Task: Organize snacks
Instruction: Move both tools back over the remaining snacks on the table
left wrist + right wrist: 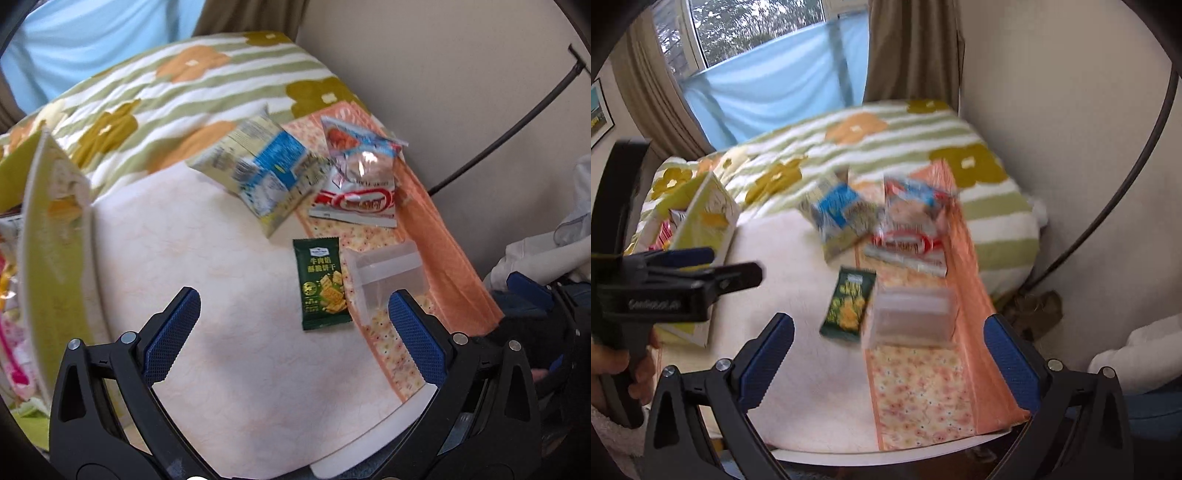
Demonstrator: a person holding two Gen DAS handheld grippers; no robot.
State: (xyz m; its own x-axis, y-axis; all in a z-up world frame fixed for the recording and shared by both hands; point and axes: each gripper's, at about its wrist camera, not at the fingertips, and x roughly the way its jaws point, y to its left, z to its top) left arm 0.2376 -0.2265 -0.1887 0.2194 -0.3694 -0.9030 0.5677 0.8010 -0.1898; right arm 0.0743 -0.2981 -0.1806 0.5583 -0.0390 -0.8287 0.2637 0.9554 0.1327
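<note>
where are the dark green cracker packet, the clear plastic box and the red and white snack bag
dark green cracker packet (324, 283), left wrist view, front middle
clear plastic box (384, 275), left wrist view, side wall
red and white snack bag (360, 173), left wrist view, shiny middle

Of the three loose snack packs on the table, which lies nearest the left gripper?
The small dark green cracker packet, flat beside the clear plastic box. The blue-and-yellow pack and red-and-white bag lie farther back, toward the flowered blanket.
</note>
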